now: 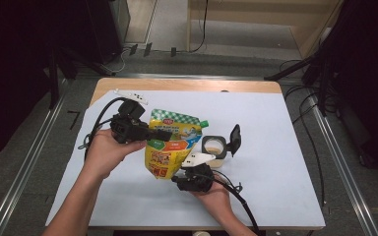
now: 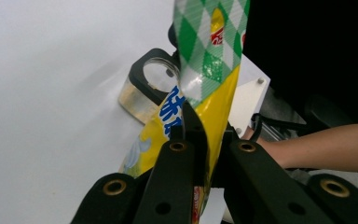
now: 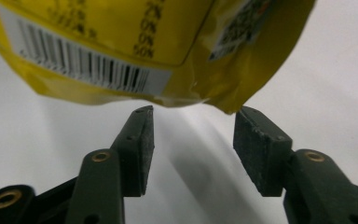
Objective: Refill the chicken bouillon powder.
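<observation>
Here, left tool (image 2: 200, 140) pinching the half-hidden pouch (image 1: 173, 142), right tool (image 3: 193, 140) spread, jar (image 1: 213, 147) partly covered.

The right gripper (image 3: 193, 135) stands with its jaws apart just below the yellow pouch (image 3: 135, 46), whose barcoded bottom edge hangs above the white table surface (image 3: 335, 93).

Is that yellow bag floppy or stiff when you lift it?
Probably floppy: the yellow bag hangs from the left gripper and its bottom edge curls. Its glossy film may be slippery. It looks fairly light, pinched at one edge.
</observation>
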